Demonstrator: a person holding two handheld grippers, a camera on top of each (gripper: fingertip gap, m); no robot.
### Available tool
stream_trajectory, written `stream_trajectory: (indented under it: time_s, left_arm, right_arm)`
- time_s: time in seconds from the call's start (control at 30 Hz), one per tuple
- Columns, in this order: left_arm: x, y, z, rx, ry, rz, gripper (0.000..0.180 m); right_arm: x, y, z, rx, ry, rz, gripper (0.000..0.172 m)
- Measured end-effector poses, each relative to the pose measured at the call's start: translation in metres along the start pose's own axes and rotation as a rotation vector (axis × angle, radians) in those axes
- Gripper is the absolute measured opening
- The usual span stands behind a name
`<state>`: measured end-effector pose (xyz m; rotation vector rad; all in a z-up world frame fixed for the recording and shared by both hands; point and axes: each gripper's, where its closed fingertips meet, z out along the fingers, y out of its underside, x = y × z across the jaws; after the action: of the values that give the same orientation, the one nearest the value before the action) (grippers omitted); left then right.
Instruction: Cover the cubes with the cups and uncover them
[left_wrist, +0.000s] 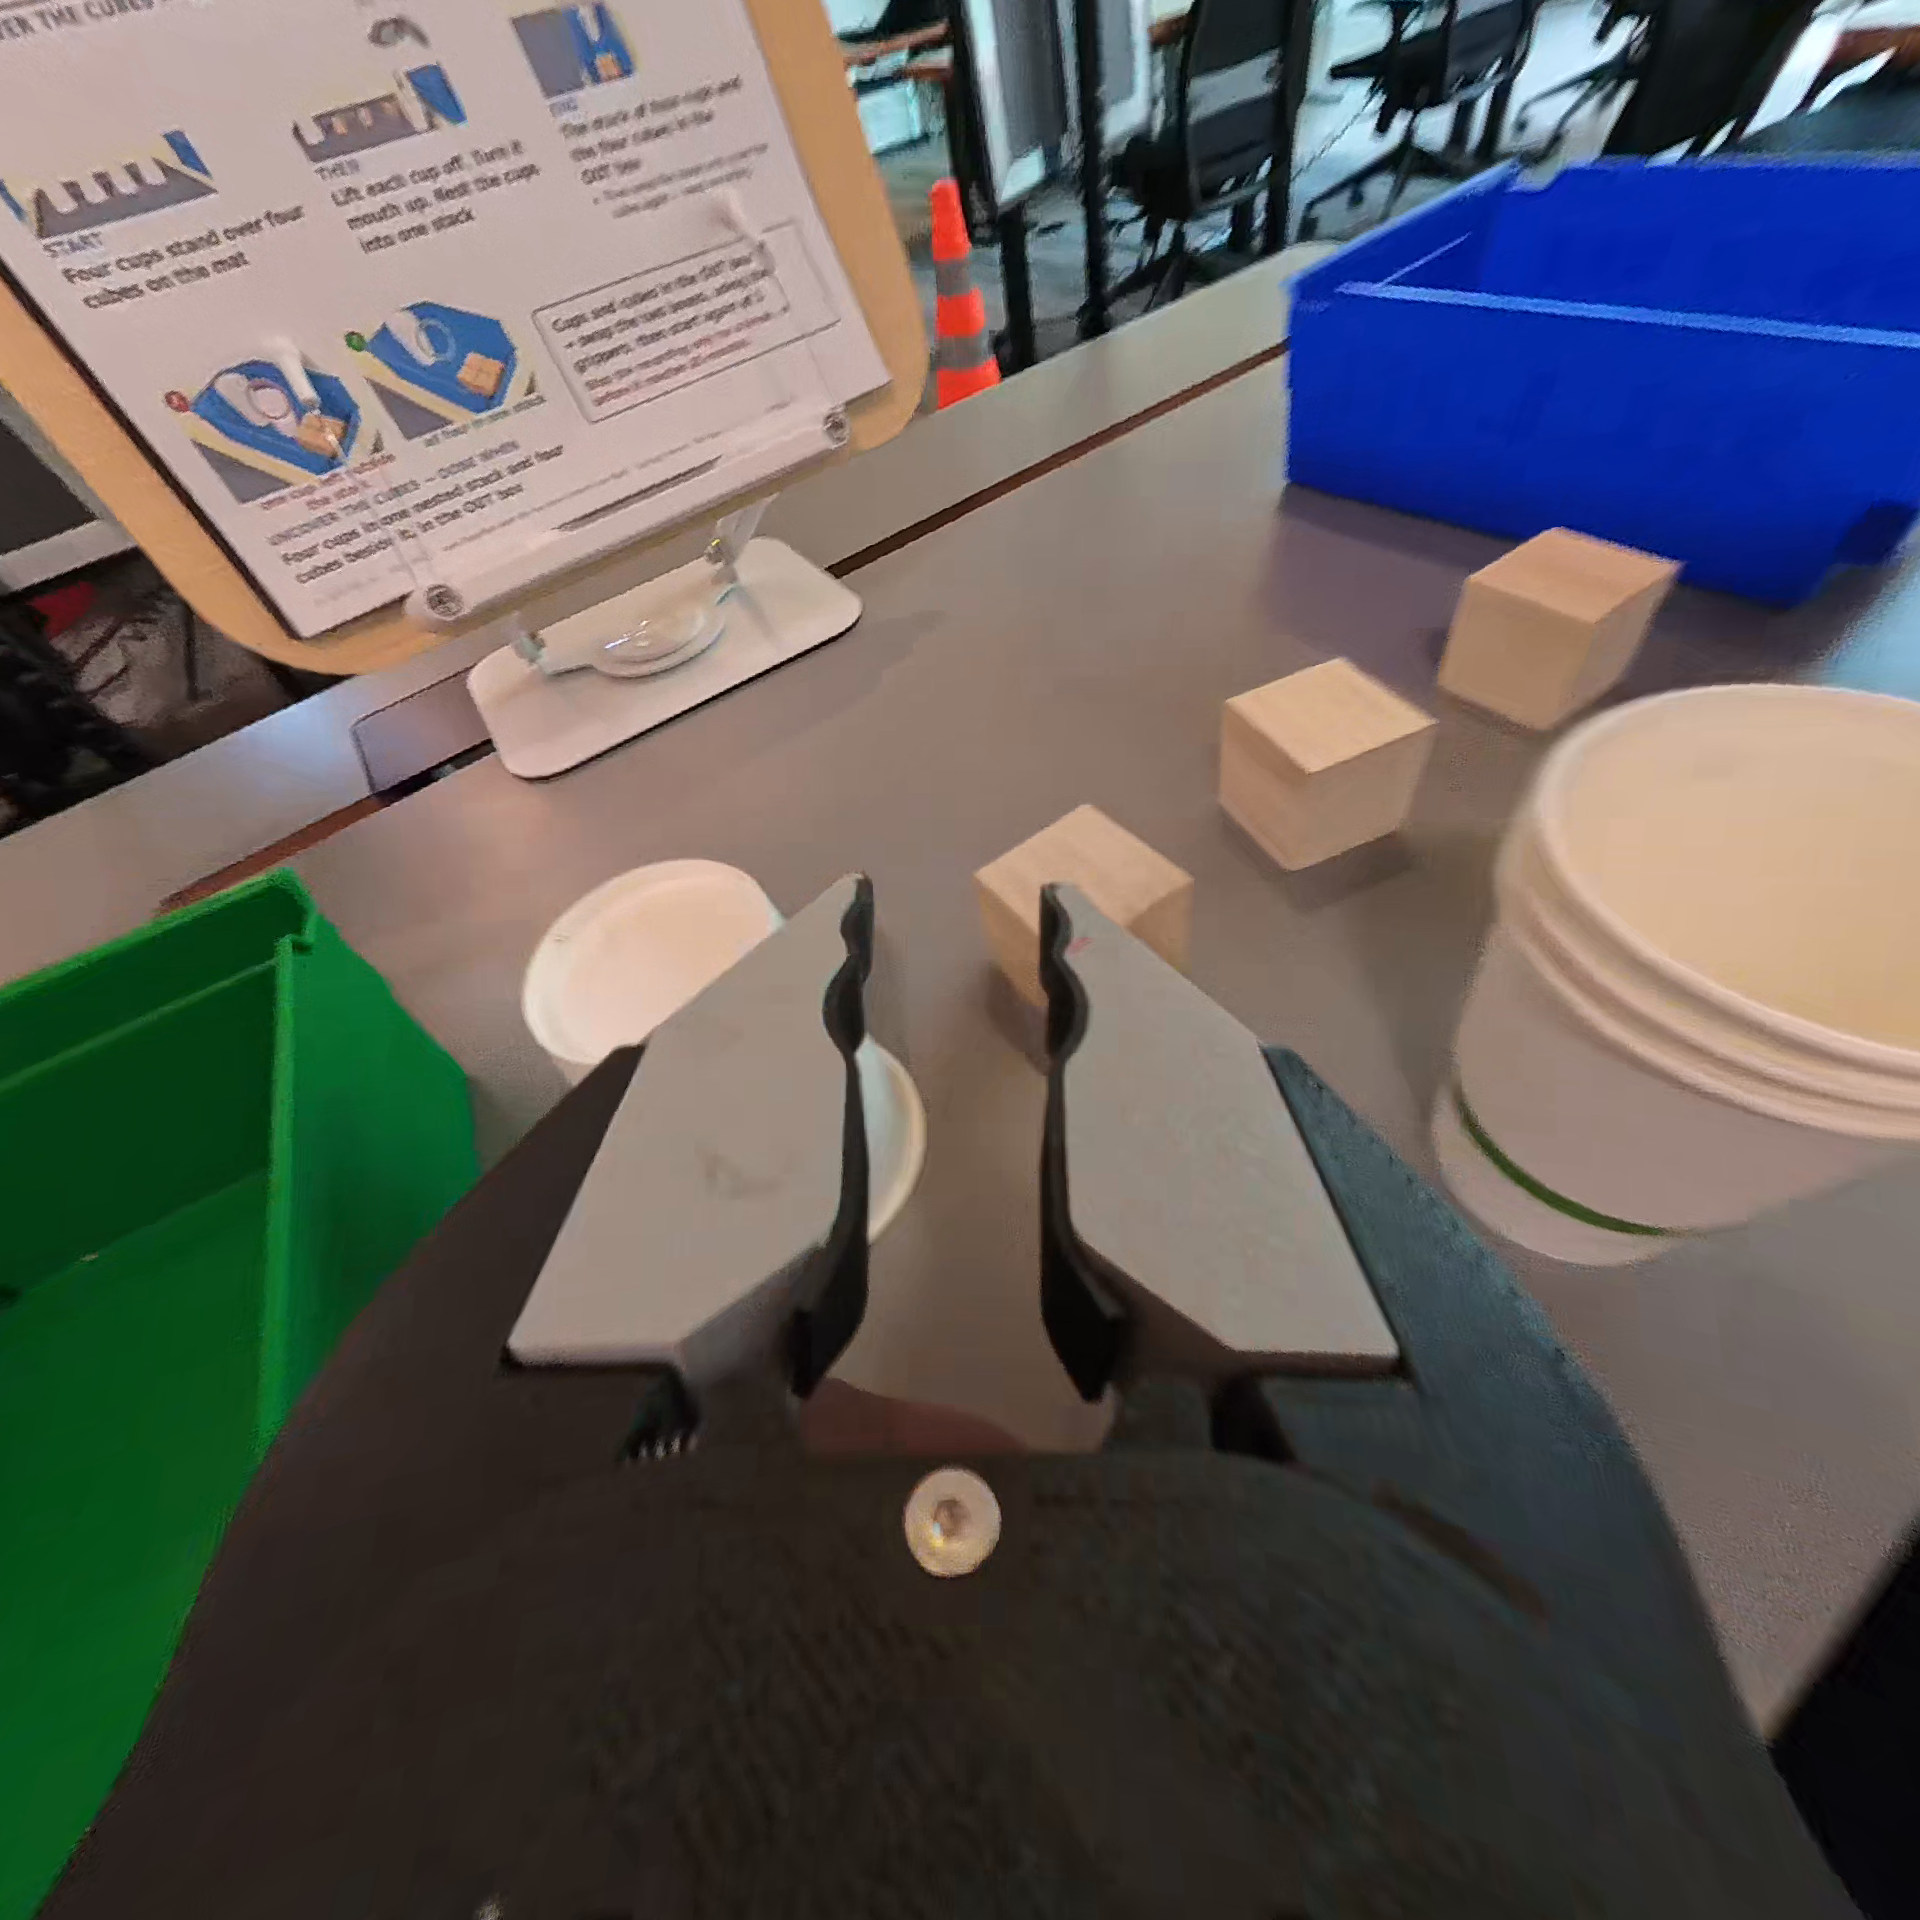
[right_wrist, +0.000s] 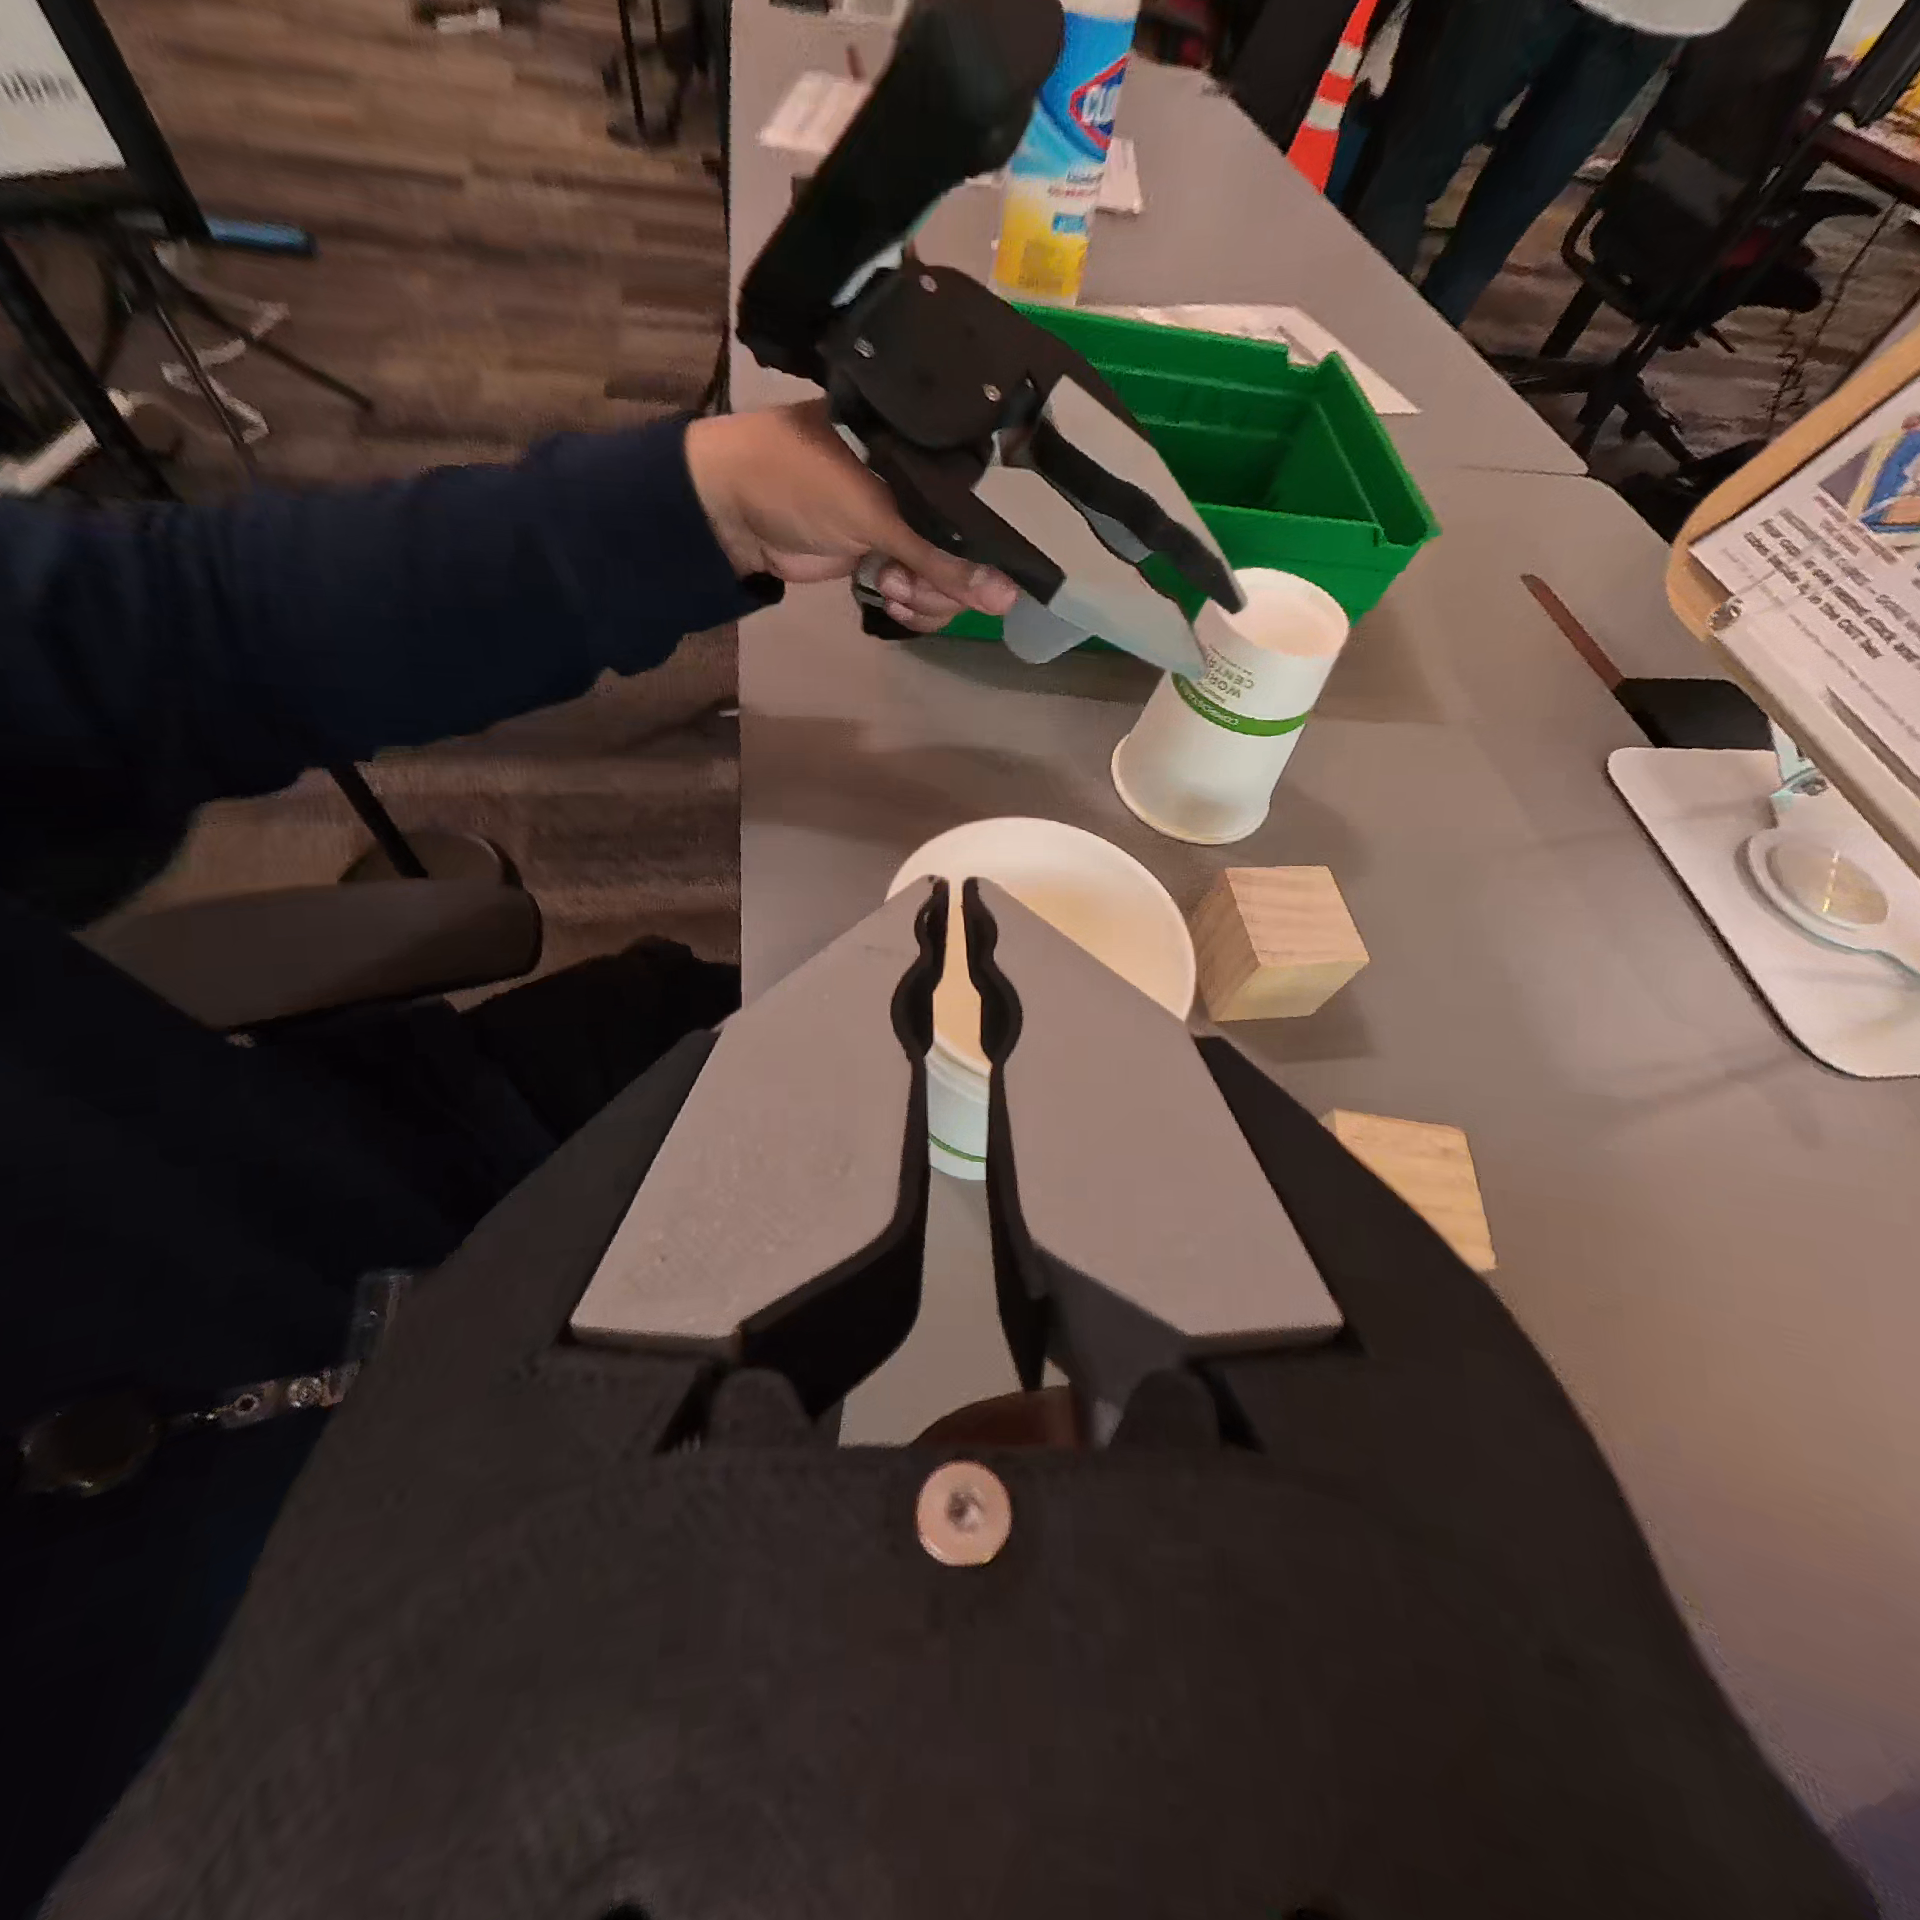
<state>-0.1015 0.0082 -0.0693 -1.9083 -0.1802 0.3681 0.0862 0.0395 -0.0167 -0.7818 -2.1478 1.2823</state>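
**Cup stack held at the rim; inverted cup released on the table**

The right gripper (right_wrist: 954, 894) is seen closed on the rim of an upright stack of white paper cups (right_wrist: 1081, 914). The near wall of the top cup is pinched between the two black pads, with one pad inside the mouth and one outside. A green band is visible low on the stack, between the fingers. In the left wrist view the same stack (left_wrist: 1704, 935) appears at the right, mouth up, with several nested rims showing.

The left gripper (left_wrist: 956, 904) is held with its jaws parted to a narrow gap, and only grey table surface is seen between them. Nothing is gripped. An inverted white cup (left_wrist: 644, 945) stands on the table (left_wrist: 1039, 665) just left of the left finger, base up. In the right wrist view the tips of this gripper (right_wrist: 1210, 623) are located at the upper edge of that cup (right_wrist: 1226, 717); contact cannot be confirmed.

Three wooden cubes are uncovered in a diagonal row: the near cube (left_wrist: 1081, 894) just beyond the right fingertip, the middle cube (left_wrist: 1320, 758), and the far cube (left_wrist: 1548, 623) near the blue bin (left_wrist: 1600, 343). A green bin (left_wrist: 156, 1143) is positioned at the left, and an instruction sheet on a stand (left_wrist: 436, 291) at the far left.
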Motion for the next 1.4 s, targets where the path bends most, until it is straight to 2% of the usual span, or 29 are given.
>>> stream_trajectory:
  time_s: [0.07, 0.17, 0.23, 0.3, 0.43, 0.53, 0.63, 0.7, 0.77, 0.83, 0.93, 1.0, 1.07, 1.17, 1.3, 1.4]
  left_arm:
    - [-0.015, 0.006, 0.016, -0.069, -0.032, 0.023, 0.030]
    - [-0.034, 0.033, 0.036, -0.242, -0.066, 0.026, 0.028]
    - [-0.043, 0.031, 0.038, -0.227, -0.102, 0.036, 0.002]
    - [-0.041, 0.028, 0.036, -0.245, -0.079, -0.001, 0.001]
    - [-0.025, -0.026, 0.015, -0.032, -0.057, -0.009, 0.000]
    - [0.017, -0.091, -0.020, 0.204, 0.051, 0.014, 0.000]
    - [0.071, -0.149, -0.068, 0.466, 0.225, -0.010, 0.000]
    - [0.102, -0.169, -0.097, 0.592, 0.329, -0.043, 0.000]
    - [0.128, -0.174, -0.114, 0.659, 0.407, -0.075, 0.000]
    - [0.145, -0.170, -0.115, 0.648, 0.455, -0.131, 0.000]
    - [0.164, -0.160, -0.112, 0.656, 0.482, -0.145, 0.000]
    - [0.167, -0.151, -0.108, 0.645, 0.490, -0.159, 0.000]
    - [0.167, -0.135, -0.098, 0.574, 0.485, -0.178, 0.000]
    - [0.174, -0.110, -0.084, 0.487, 0.536, -0.227, 0.000]
    - [0.183, -0.069, -0.057, 0.311, 0.518, -0.206, 0.000]
    - [0.183, -0.037, -0.043, 0.207, 0.466, -0.155, 0.000]
  right_arm:
    - [0.006, 0.004, -0.008, 0.031, 0.009, 0.040, 0.000]
    - [0.014, 0.010, -0.019, 0.062, 0.024, 0.082, 0.000]
    - [0.017, 0.014, -0.026, 0.077, 0.035, 0.093, 0.000]
    - [0.020, 0.018, -0.031, 0.089, 0.048, 0.101, 0.000]
    - [0.025, 0.022, -0.035, 0.145, 0.050, 0.161, 0.000]
    - [0.027, 0.022, -0.035, 0.209, 0.030, 0.227, 0.000]
    - [0.030, 0.012, -0.038, 0.327, 0.001, 0.281, 0.008]
    - [0.030, 0.004, -0.043, 0.414, -0.030, 0.313, 0.011]
    - [0.028, -0.002, -0.046, 0.461, -0.067, 0.344, 0.022]
    - [0.021, -0.010, -0.050, 0.512, -0.130, 0.361, 0.031]
    - [0.016, -0.024, -0.060, 0.592, -0.187, 0.397, 0.034]
    - [0.031, -0.023, -0.063, 0.590, -0.101, 0.407, 0.012]
    - [0.041, -0.026, -0.074, 0.623, -0.063, 0.404, 0.005]
    - [0.039, -0.039, -0.087, 0.672, -0.127, 0.402, 0.001]
    - [0.043, -0.042, -0.069, 0.547, -0.061, 0.309, 0.000]
    - [0.030, -0.042, -0.046, 0.374, -0.061, 0.192, 0.000]
